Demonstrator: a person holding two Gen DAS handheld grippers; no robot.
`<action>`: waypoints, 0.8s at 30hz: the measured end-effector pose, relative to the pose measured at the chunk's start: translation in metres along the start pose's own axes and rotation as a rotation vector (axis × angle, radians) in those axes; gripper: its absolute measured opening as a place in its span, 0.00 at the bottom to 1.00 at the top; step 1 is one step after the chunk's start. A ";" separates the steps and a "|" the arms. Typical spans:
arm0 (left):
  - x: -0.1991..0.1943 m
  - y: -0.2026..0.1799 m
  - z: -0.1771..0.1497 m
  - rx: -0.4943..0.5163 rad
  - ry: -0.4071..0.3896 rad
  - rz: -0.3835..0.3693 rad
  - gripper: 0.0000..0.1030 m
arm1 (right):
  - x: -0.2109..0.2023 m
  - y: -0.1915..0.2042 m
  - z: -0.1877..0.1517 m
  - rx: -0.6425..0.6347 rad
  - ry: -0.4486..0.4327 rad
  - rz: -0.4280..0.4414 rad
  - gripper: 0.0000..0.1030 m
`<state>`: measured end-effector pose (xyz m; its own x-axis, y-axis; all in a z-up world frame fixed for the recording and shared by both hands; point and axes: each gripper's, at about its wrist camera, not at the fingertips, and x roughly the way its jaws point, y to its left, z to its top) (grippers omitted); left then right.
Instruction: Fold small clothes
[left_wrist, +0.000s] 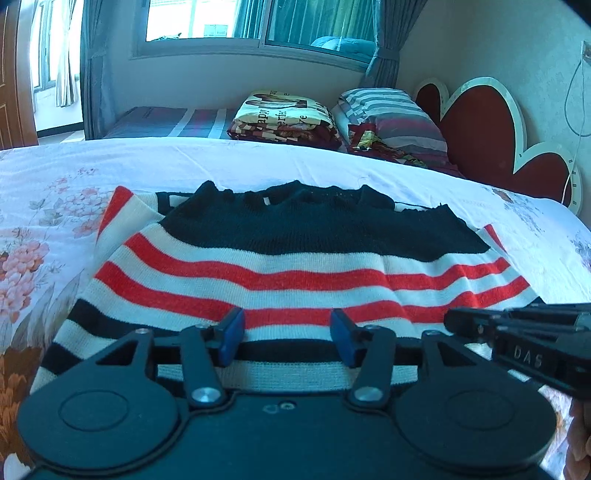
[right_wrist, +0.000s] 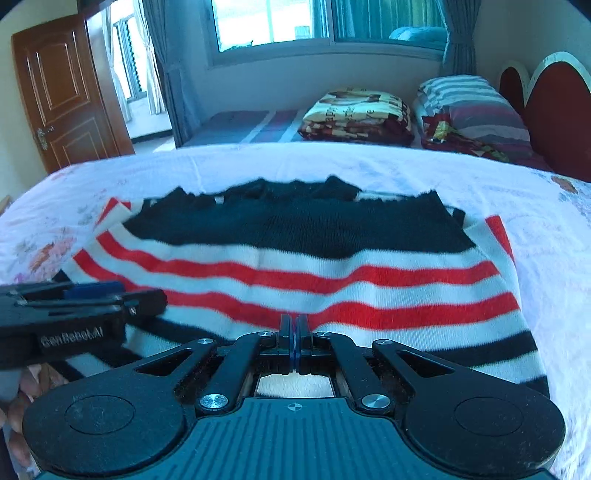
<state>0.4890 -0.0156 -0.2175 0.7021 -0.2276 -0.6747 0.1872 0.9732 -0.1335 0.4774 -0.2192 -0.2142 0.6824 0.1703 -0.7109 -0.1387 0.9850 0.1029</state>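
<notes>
A small knitted sweater (left_wrist: 295, 254) with a black top and red, white and black stripes lies flat on the bed; it also shows in the right wrist view (right_wrist: 295, 258). My left gripper (left_wrist: 288, 334) is open, its blue pads spread over the sweater's near hem. My right gripper (right_wrist: 294, 332) is shut with its pads together over the near hem; I cannot tell if cloth is pinched. The right gripper also shows at the right of the left wrist view (left_wrist: 517, 332), and the left gripper at the left of the right wrist view (right_wrist: 85, 306).
The sweater lies on a white floral bedsheet (left_wrist: 258, 158). Beyond it are a folded blanket (left_wrist: 288, 118), striped pillows (left_wrist: 391, 114) and a red headboard (left_wrist: 480, 122). A window (left_wrist: 240, 22) is behind, and a wooden door (right_wrist: 62, 92) at the left.
</notes>
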 end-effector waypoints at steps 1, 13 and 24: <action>-0.001 0.000 -0.001 0.005 0.002 0.001 0.49 | -0.001 -0.002 -0.003 0.004 -0.004 -0.001 0.00; -0.018 -0.005 -0.007 0.061 0.005 0.030 0.62 | -0.029 -0.024 -0.009 0.081 0.002 -0.087 0.05; -0.031 -0.013 -0.010 0.086 -0.022 0.031 0.73 | -0.050 -0.027 -0.011 0.082 -0.085 -0.139 0.83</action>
<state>0.4574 -0.0211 -0.2021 0.7234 -0.1985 -0.6613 0.2223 0.9737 -0.0491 0.4393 -0.2547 -0.1895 0.7496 0.0308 -0.6612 0.0179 0.9976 0.0668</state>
